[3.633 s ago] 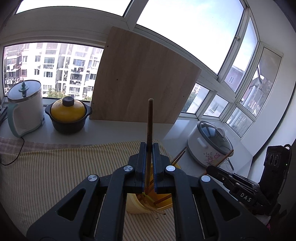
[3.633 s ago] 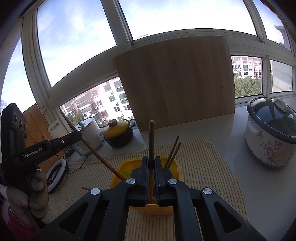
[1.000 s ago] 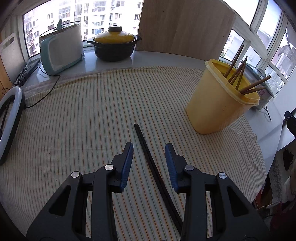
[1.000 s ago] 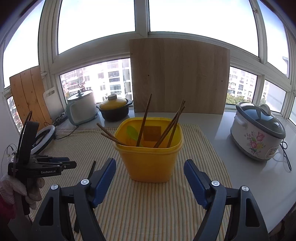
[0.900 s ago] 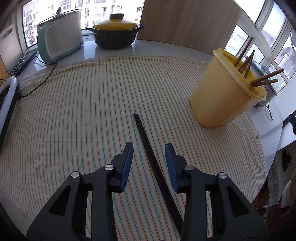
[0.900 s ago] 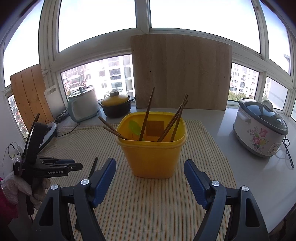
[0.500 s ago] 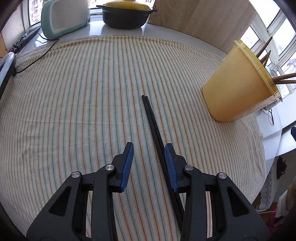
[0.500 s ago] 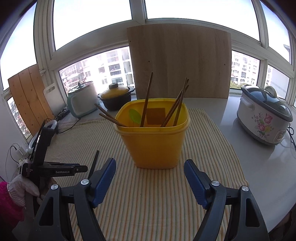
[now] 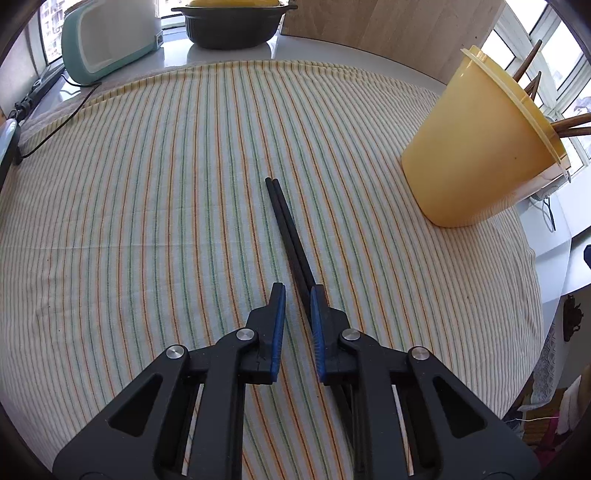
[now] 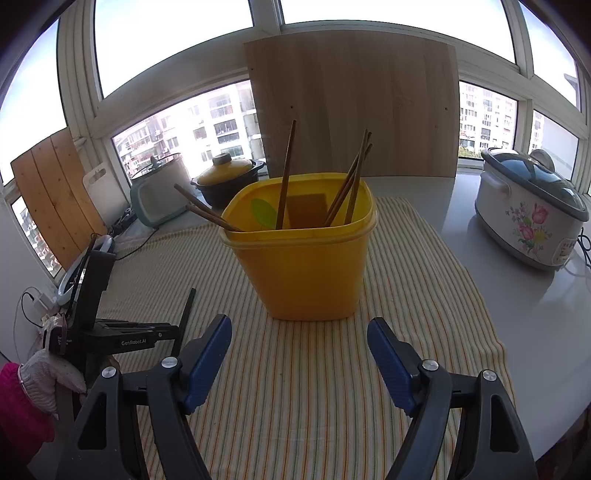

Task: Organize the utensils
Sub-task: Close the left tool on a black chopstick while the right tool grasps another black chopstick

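A pair of black chopsticks lies on the striped cloth. My left gripper is low over them, its jaws narrowly apart, the chopsticks running under the right finger. It also shows in the right wrist view, next to the chopsticks. The yellow tub holds several brown chopsticks and stands on the cloth to the right. My right gripper is wide open and empty, just in front of the tub.
A teal kettle and a dark pot with a yellow lid stand at the back. A wooden board leans on the window. A flowered rice cooker sits right. A ring light lies left.
My left gripper has dropped towards the black chopsticks and its jaws have narrowed around them. My right gripper, open, has come a little closer to the tub.
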Demonstrator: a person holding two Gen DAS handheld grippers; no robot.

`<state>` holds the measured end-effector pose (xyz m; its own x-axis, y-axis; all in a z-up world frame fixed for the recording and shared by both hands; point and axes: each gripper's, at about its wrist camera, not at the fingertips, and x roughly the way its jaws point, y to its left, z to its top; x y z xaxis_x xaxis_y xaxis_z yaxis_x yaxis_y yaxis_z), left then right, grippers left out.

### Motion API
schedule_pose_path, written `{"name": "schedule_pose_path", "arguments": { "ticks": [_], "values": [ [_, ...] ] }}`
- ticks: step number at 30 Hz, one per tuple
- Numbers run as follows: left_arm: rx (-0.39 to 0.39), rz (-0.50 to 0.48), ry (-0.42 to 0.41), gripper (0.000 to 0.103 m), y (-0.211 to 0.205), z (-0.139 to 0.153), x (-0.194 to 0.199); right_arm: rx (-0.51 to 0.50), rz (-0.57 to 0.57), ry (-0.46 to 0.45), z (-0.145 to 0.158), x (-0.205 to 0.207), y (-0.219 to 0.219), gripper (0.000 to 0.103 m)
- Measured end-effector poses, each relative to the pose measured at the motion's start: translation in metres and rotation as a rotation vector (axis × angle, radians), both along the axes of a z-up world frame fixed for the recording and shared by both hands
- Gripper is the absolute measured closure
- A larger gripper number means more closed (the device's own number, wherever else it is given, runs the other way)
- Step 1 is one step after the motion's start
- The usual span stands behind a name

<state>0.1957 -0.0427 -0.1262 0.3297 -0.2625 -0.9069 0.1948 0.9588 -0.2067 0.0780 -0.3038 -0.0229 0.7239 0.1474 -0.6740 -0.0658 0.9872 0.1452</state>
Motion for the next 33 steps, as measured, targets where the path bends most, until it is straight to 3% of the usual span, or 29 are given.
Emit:
{"name": "schedule_pose_path", "arguments": {
  "ticks": [9, 33],
  "values": [
    [0.066, -0.029, -0.025, 0.095, -0.009, 0.0, 0.002, 0.004, 0.007, 0.016, -0.004, 0.0, 0.004, 0.025],
    [0.092, -0.041, -0.013, 0.095, -0.015, -0.002, 0.01, 0.009, 0.015, 0.032, -0.008, 0.0, 0.009, 0.025]
  ]
}}
